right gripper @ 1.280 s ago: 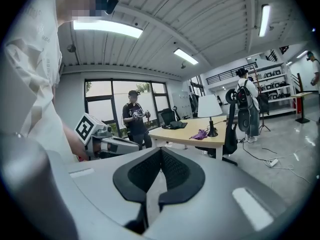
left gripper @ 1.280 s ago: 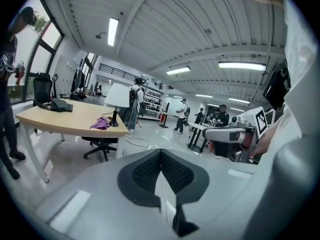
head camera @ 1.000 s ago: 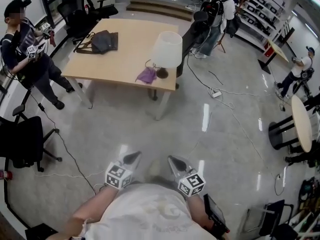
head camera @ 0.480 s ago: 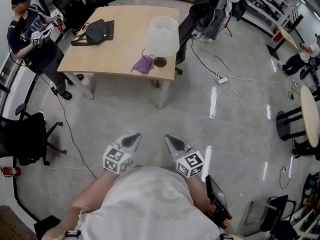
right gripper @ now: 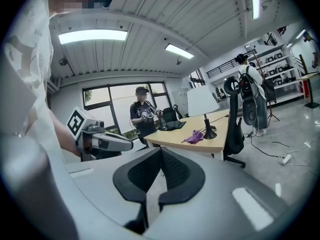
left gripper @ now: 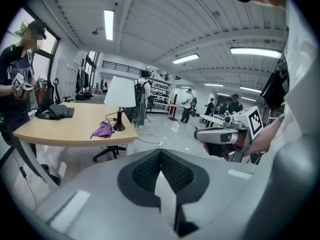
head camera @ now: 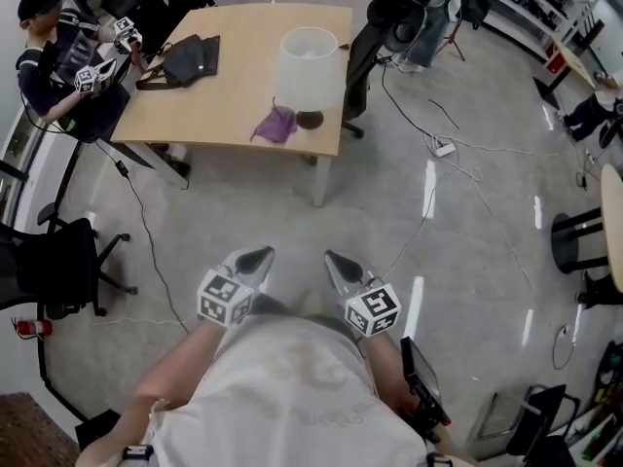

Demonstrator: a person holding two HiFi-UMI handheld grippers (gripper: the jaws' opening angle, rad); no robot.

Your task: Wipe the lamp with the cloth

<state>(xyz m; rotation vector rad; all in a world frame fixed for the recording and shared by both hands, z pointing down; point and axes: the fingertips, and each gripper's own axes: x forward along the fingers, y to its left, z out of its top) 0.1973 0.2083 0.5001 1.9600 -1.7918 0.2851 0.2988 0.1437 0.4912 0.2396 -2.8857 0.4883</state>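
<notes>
Lamp (head camera: 310, 66) just beside purple cloth (head camera: 275, 125)

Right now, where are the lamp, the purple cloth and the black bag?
lamp (head camera: 310, 66): head view, on its white shade.
purple cloth (head camera: 275, 125): head view, middle of the crumpled cloth.
black bag (head camera: 192, 58): head view, middle of its body.
</notes>
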